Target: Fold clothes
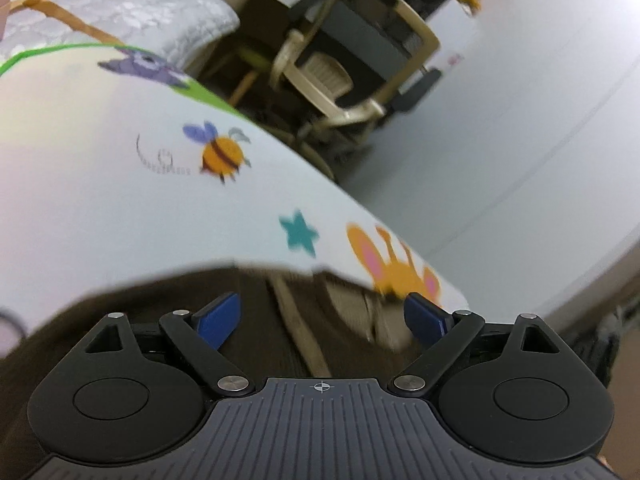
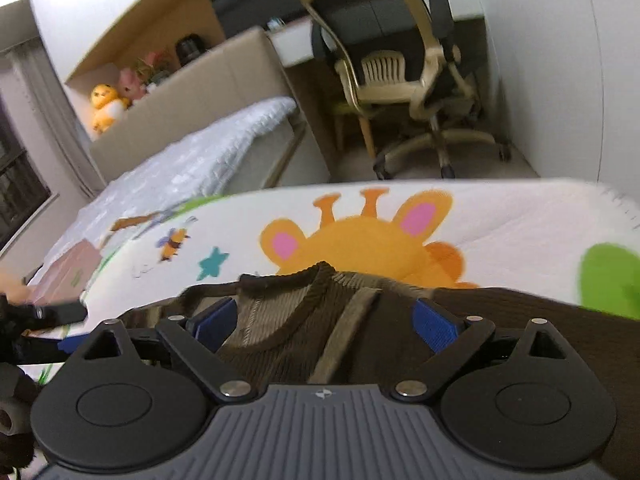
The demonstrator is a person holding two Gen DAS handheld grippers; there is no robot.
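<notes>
A dark brown ribbed knit garment [image 2: 304, 320] with a tan inner panel lies on a white cartoon-print mat [image 2: 500, 224]. Its neckline faces away from me in the right wrist view. My right gripper [image 2: 326, 320] is open, its blue pads [image 2: 434, 326] wide apart just above the collar area. In the left wrist view the same brown garment [image 1: 160, 320] fills the lower frame on the mat [image 1: 120, 160]. My left gripper [image 1: 322, 320] is open, low over the cloth, holding nothing. The left gripper also shows at the right wrist view's left edge [image 2: 60, 312].
The mat covers a surface with a bee, star and giraffe print. A grey quilted bed [image 2: 192, 164] lies beyond it. A beige office chair [image 2: 400, 80] stands on the floor behind the mat's far edge. Plush toys [image 2: 108, 104] sit on a shelf.
</notes>
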